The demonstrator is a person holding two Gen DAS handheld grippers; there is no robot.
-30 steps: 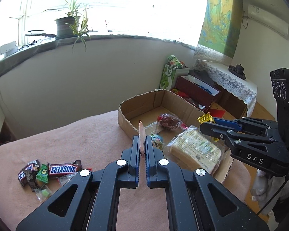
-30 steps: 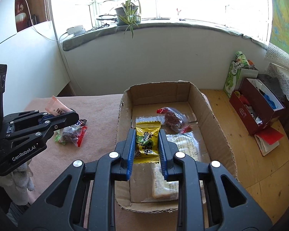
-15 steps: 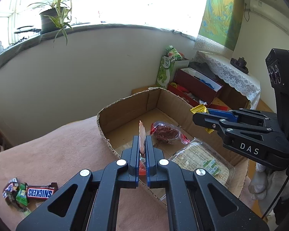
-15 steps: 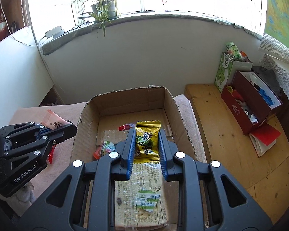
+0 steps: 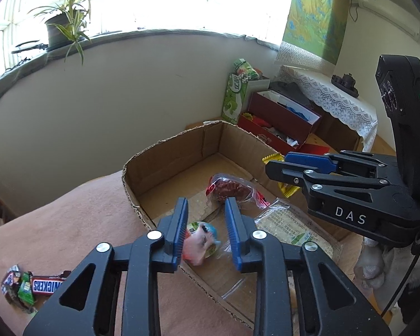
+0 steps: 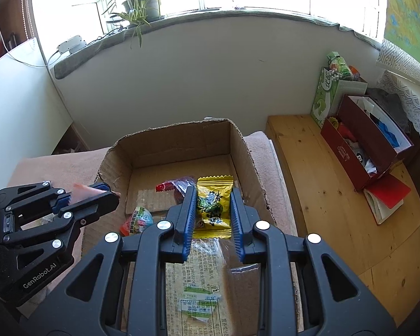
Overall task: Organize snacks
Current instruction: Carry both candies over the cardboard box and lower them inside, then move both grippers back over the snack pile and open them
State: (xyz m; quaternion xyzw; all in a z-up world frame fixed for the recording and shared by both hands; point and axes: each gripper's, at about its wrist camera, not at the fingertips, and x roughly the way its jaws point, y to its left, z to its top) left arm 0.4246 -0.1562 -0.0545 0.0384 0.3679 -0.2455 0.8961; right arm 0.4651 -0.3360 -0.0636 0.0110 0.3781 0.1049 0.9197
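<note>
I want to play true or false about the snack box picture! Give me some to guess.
1. The left gripper is open. True.
2. The Snickers bar is inside the cardboard box. False: it lies outside on the pink cloth.
3. The yellow packet sits between the right gripper's fingers. True.
4. The box holds nothing. False: a red-wrapped snack and a flat cracker pack lie in it.
5. A potted plant stands on the windowsill. True.

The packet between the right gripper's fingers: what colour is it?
Yellow, with a dark green and black print; the packet in the right gripper shows best in the right wrist view.
</note>
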